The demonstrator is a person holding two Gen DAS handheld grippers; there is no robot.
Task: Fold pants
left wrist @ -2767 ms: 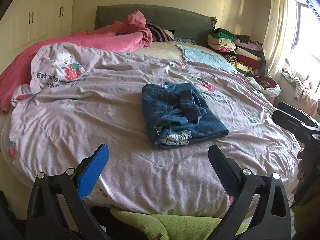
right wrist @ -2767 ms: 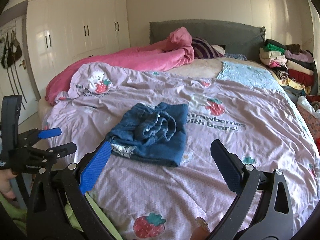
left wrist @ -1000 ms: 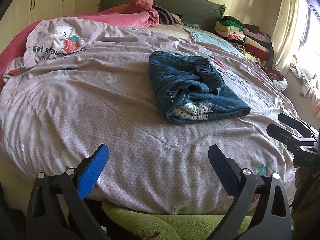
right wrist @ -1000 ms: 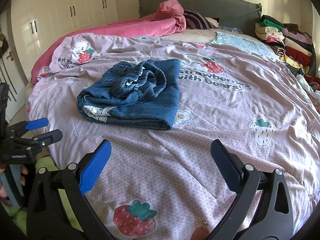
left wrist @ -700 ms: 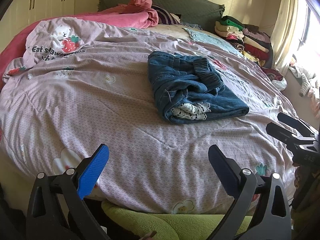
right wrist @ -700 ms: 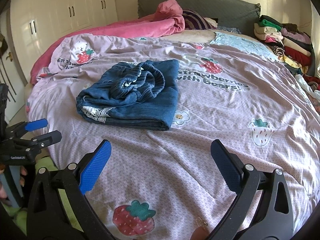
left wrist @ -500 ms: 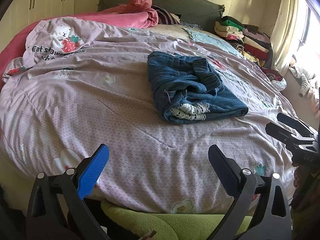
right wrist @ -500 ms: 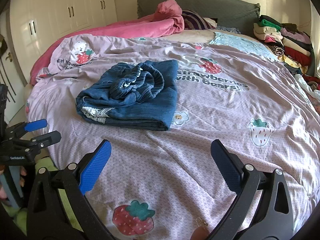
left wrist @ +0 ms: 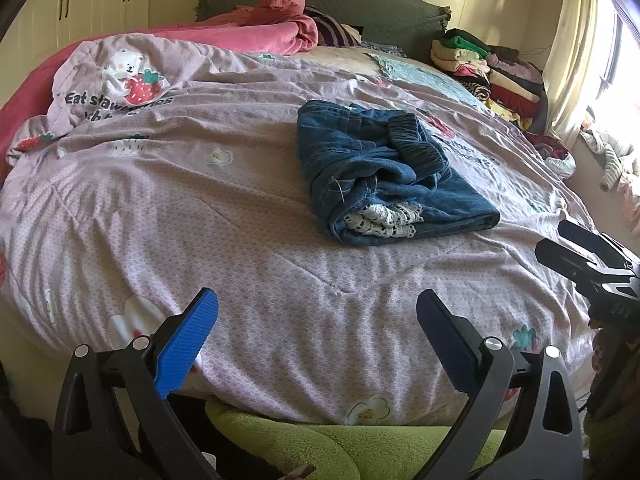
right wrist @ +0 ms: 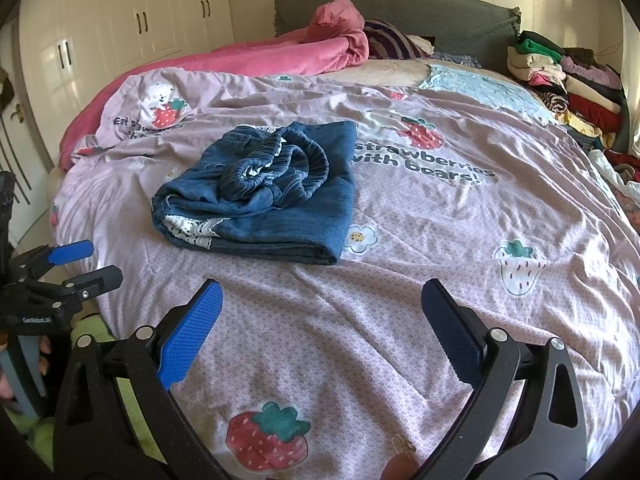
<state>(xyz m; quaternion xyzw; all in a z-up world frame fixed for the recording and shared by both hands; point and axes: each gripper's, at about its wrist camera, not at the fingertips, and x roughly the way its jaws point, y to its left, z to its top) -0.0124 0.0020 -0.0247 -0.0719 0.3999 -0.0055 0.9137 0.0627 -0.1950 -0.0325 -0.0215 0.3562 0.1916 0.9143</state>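
Observation:
A pair of blue denim pants (left wrist: 384, 176) lies folded into a compact bundle on the lilac strawberry quilt (left wrist: 200, 216), elastic waistband bunched on top and white lace trim showing at the near edge. It also shows in the right wrist view (right wrist: 264, 196). My left gripper (left wrist: 316, 332) is open and empty, held over the near edge of the bed, well short of the pants. My right gripper (right wrist: 320, 320) is open and empty, over the quilt in front of the pants. Each gripper shows at the side of the other's view.
A pink blanket (left wrist: 248, 32) is heaped at the grey headboard (right wrist: 440, 8). A stack of folded clothes (left wrist: 488, 72) stands at the bed's far right. A green fleece (left wrist: 320, 448) hangs below the near edge. White wardrobes (right wrist: 120, 20) line the left wall.
Both grippers have drawn slightly back from the bed over the last second; compared with 2.8 s ago they stand closer to the pants. The pants have not moved. Both stay open.

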